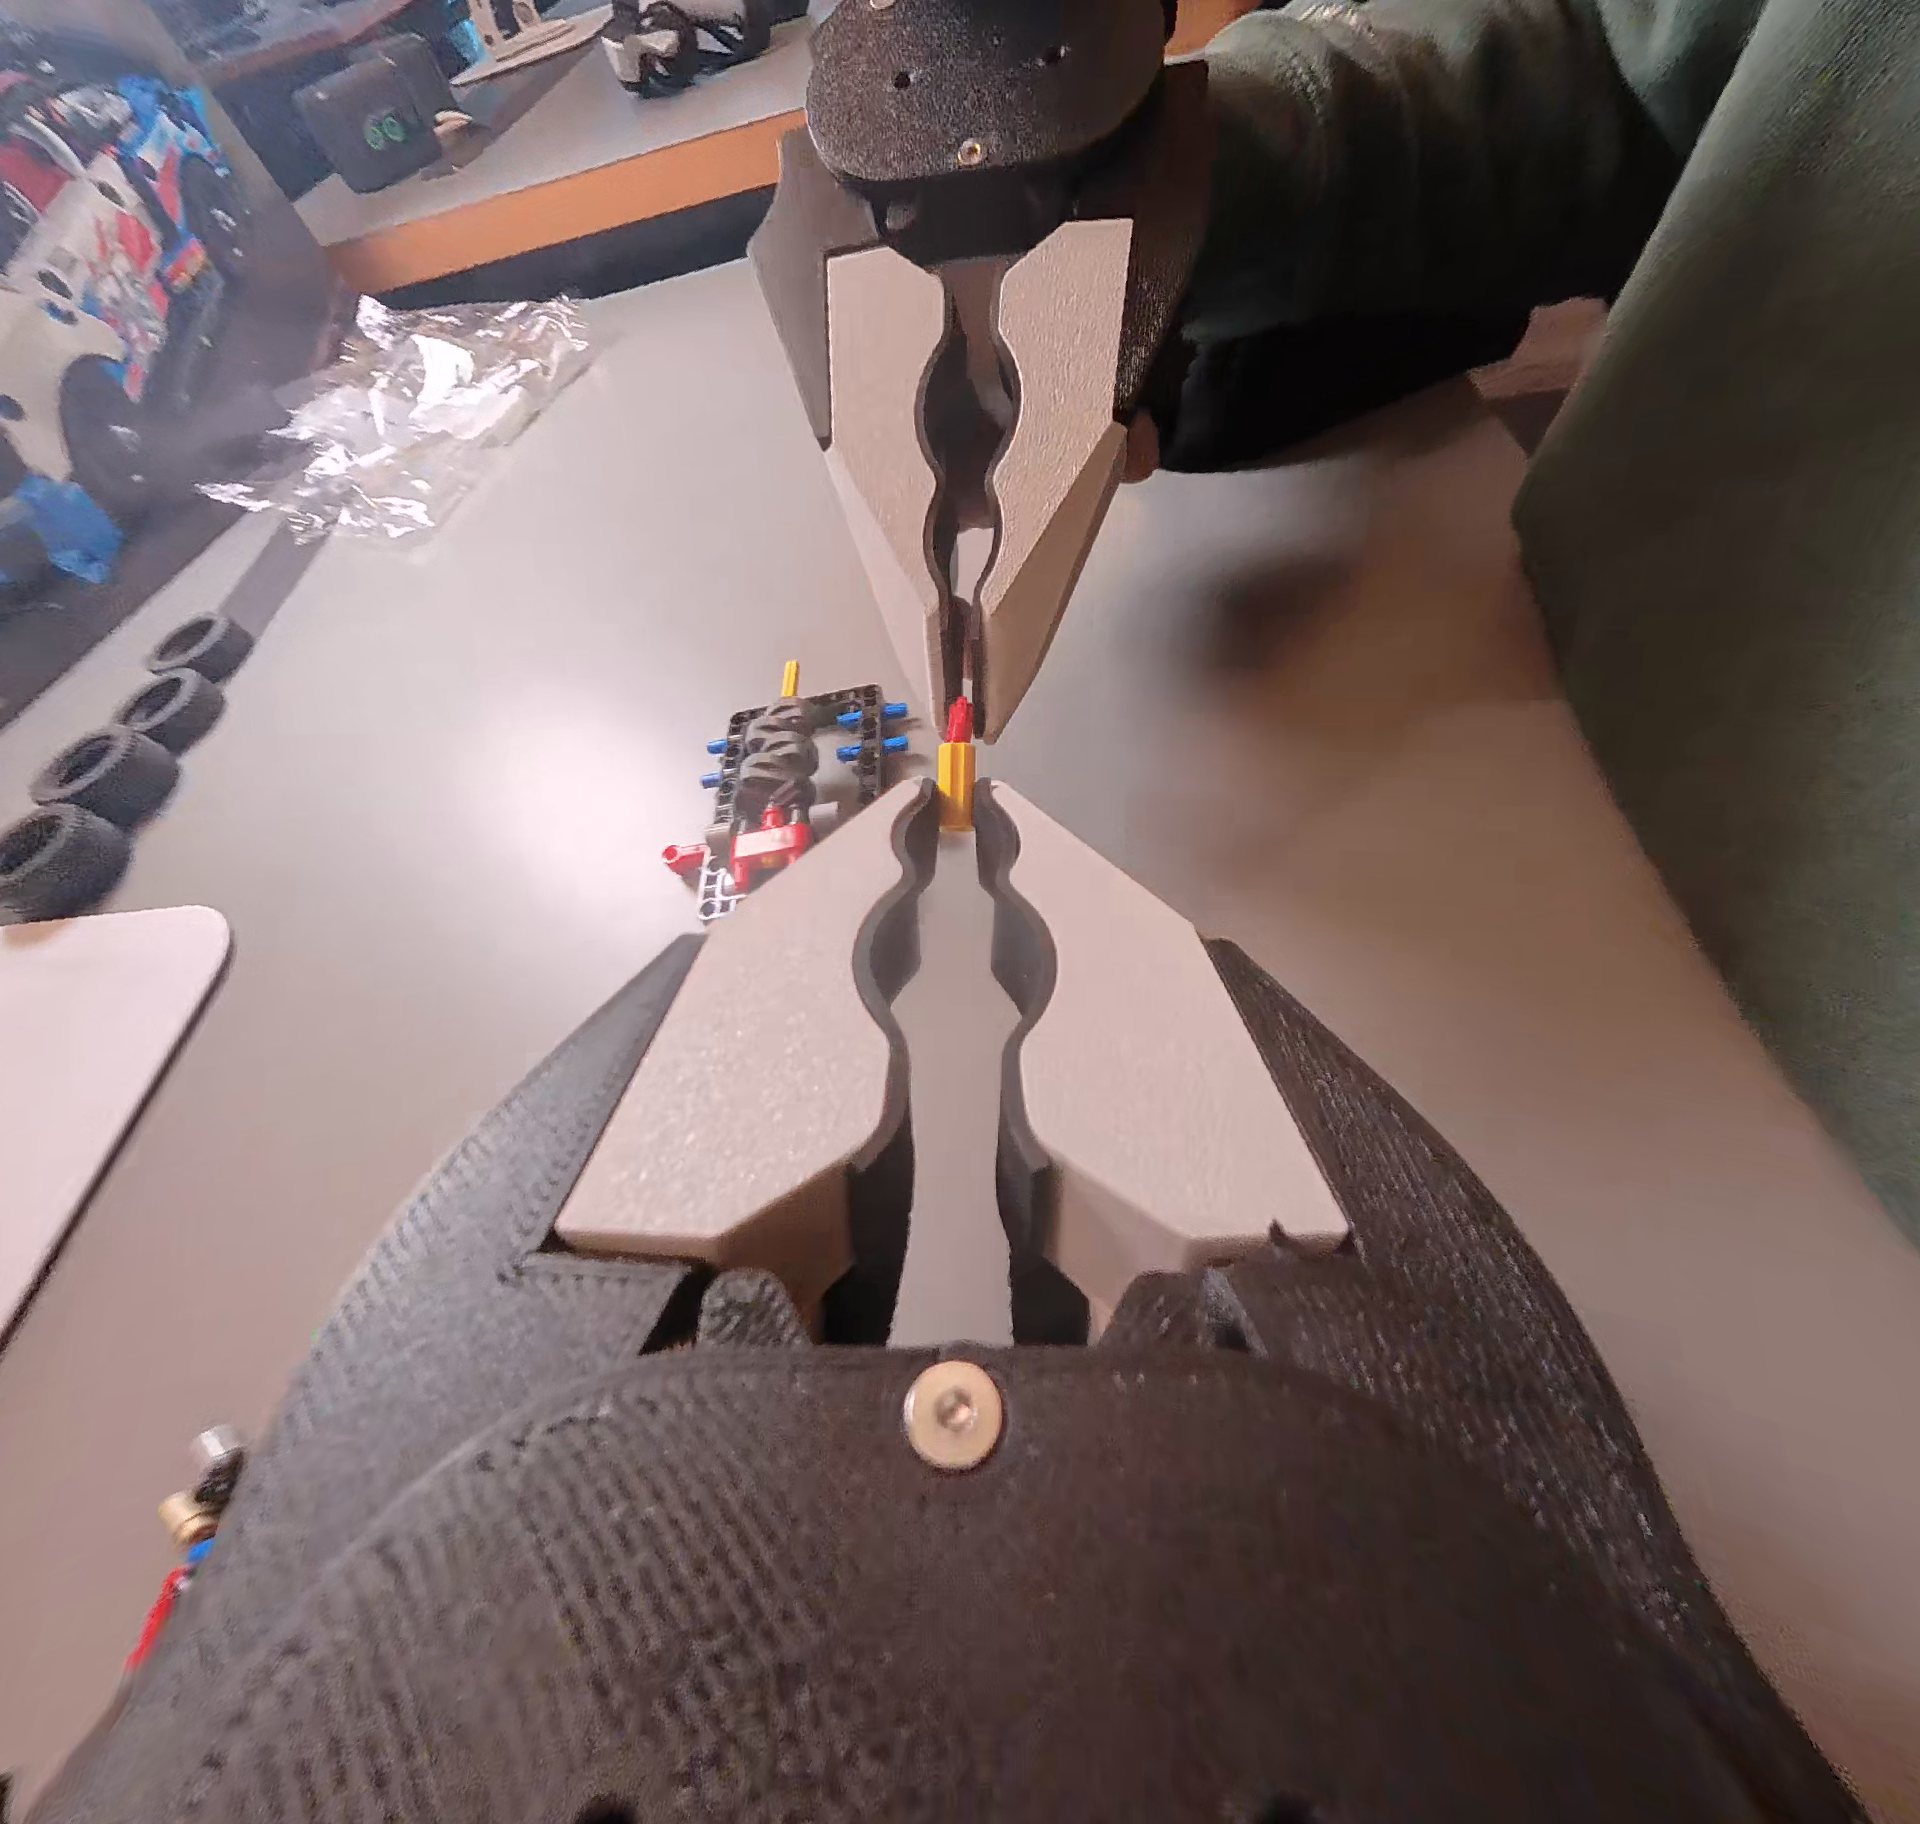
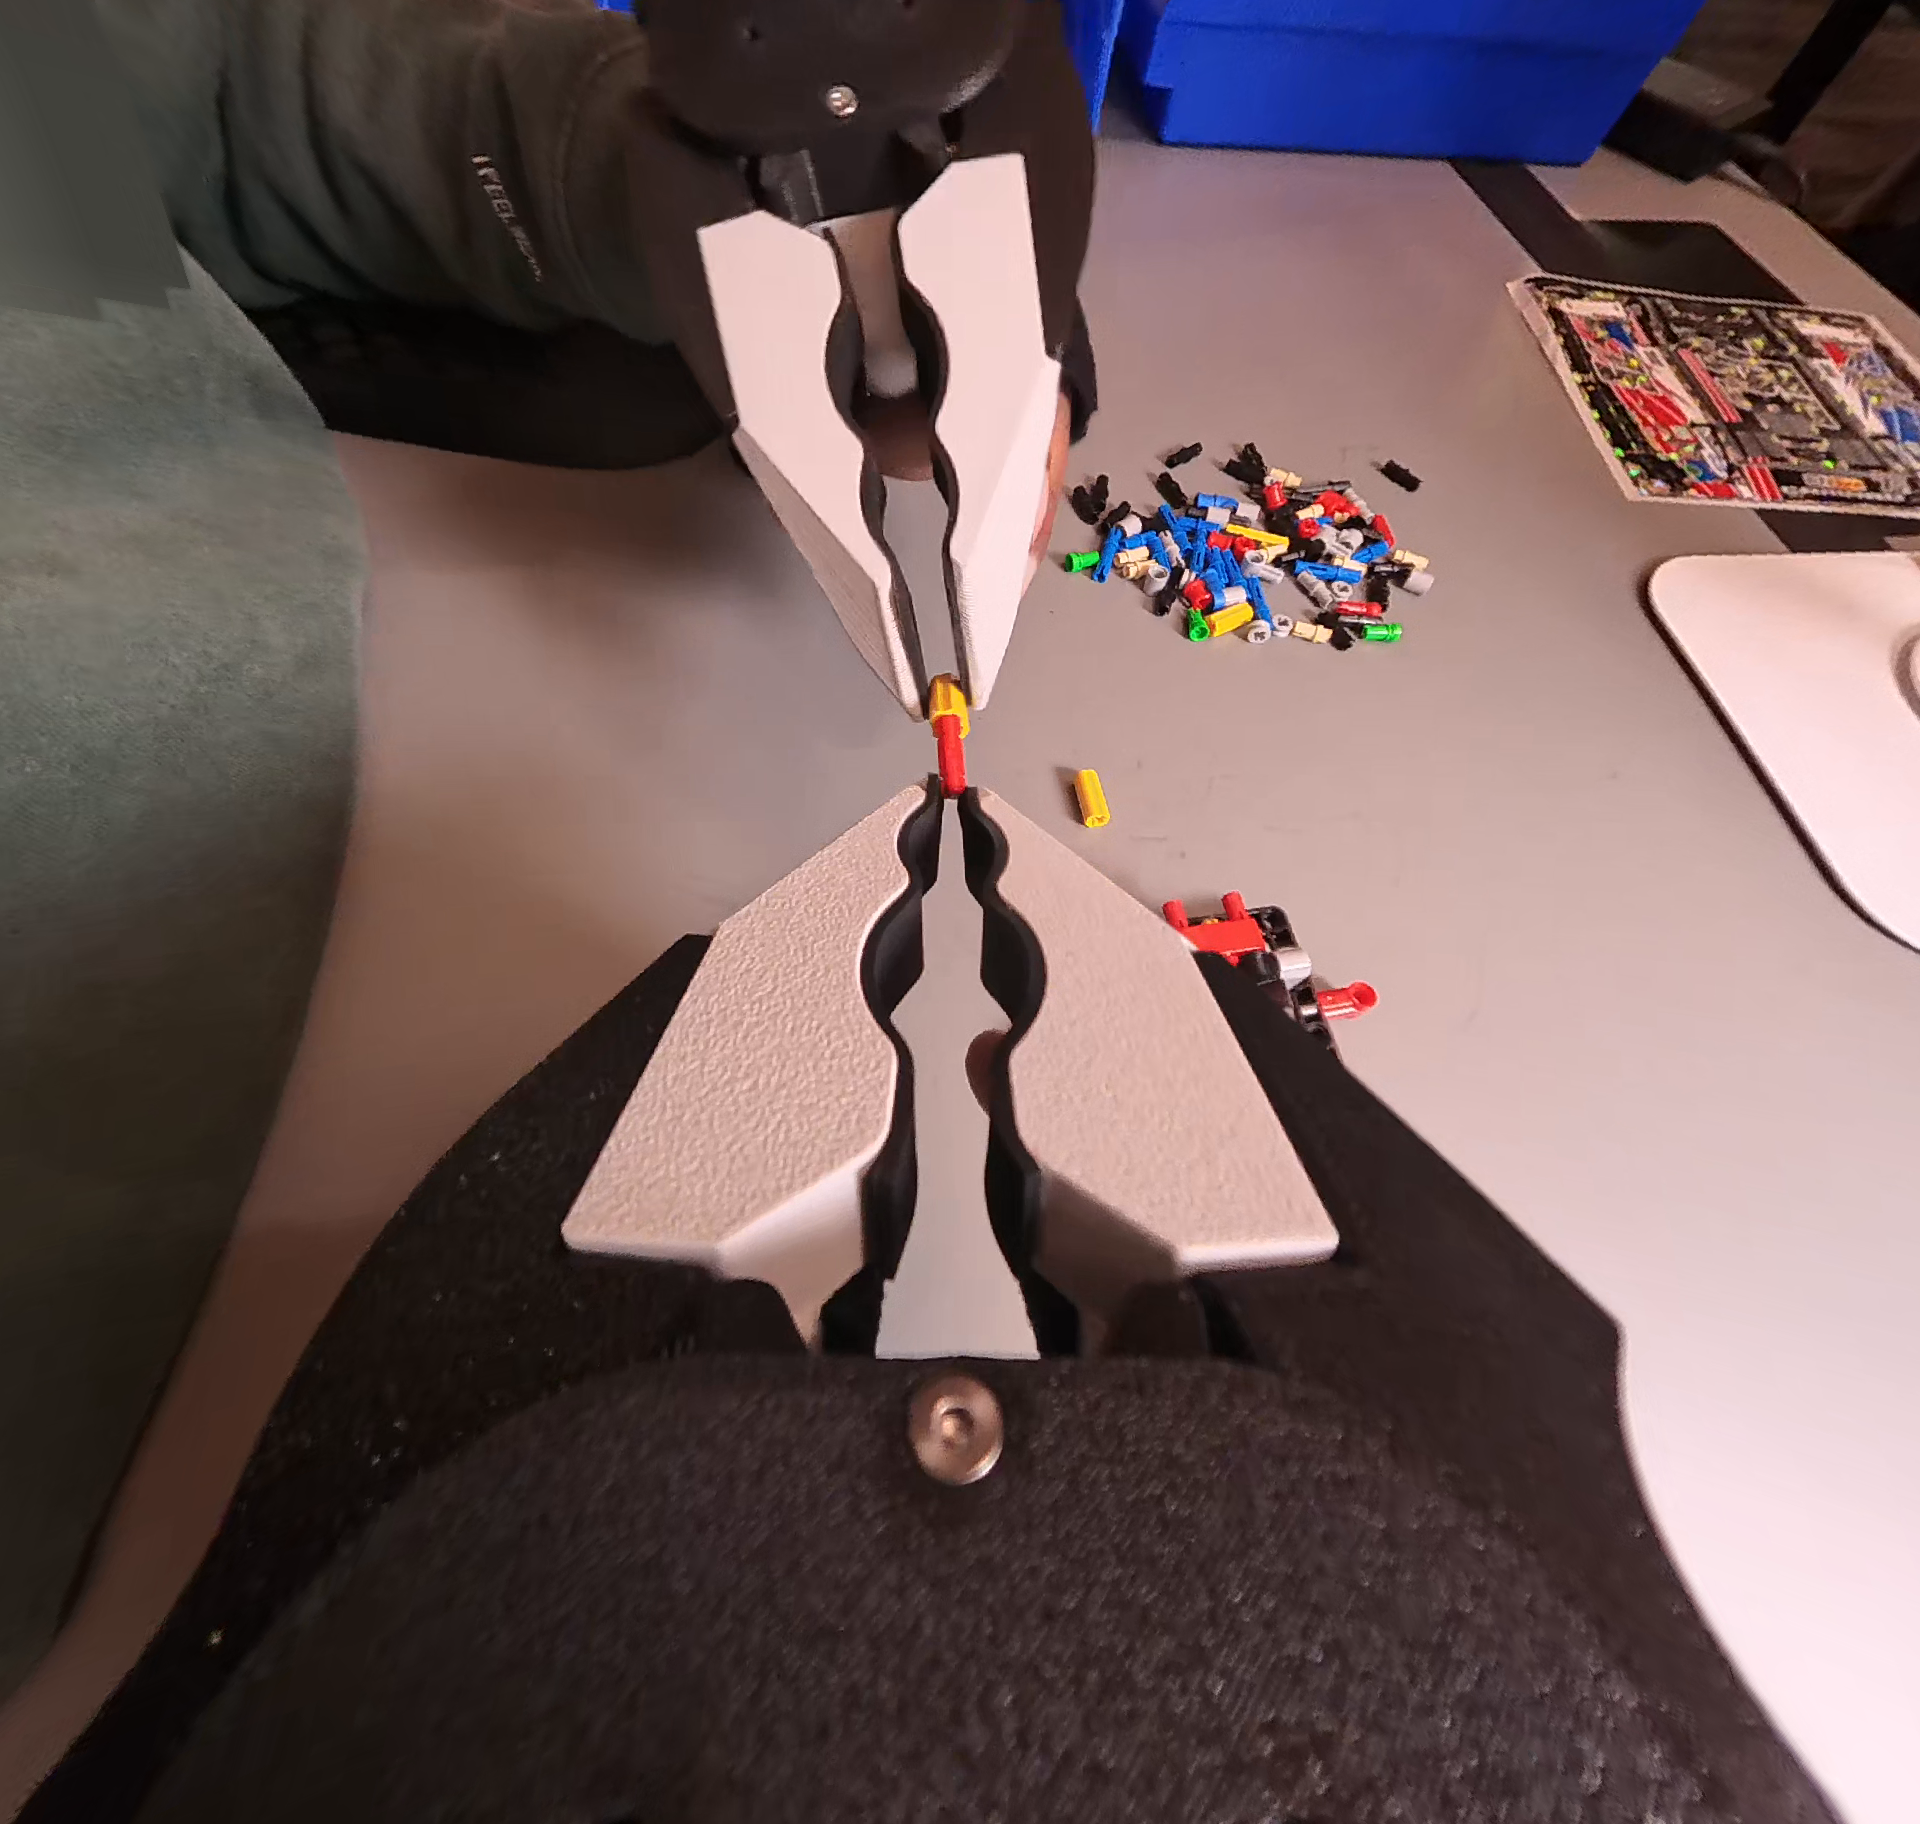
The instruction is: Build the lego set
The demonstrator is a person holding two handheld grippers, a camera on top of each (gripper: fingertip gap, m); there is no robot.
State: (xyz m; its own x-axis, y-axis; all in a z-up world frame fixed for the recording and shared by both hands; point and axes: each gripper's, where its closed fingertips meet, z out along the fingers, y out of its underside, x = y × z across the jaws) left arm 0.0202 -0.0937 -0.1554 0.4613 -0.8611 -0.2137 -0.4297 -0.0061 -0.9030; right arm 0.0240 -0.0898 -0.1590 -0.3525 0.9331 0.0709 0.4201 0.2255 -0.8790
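My left gripper (image 1: 954, 806) is shut on a small yellow connector (image 1: 953, 782). My right gripper (image 2: 950, 795) is shut on a short red pin (image 2: 950, 764). The two grippers face each other tip to tip above the grey table, and the red pin's end sits in the yellow connector (image 2: 945, 702). In the left wrist view the right gripper (image 1: 966, 720) comes down from above with the red pin (image 1: 958, 718). In the right wrist view the left gripper (image 2: 940, 699) comes down the same way. A partly built black frame with blue pins and red parts (image 1: 795, 787) lies on the table just left of the tips.
A pile of small mixed pins (image 2: 1252, 553) and a loose yellow connector (image 2: 1089, 798) lie to the right. A sticker sheet (image 2: 1725, 392), blue bins (image 2: 1403, 29) and a white board (image 2: 1808, 714) are farther right. Several black tyres (image 1: 114, 766) and crumpled plastic bags (image 1: 416, 403) lie left.
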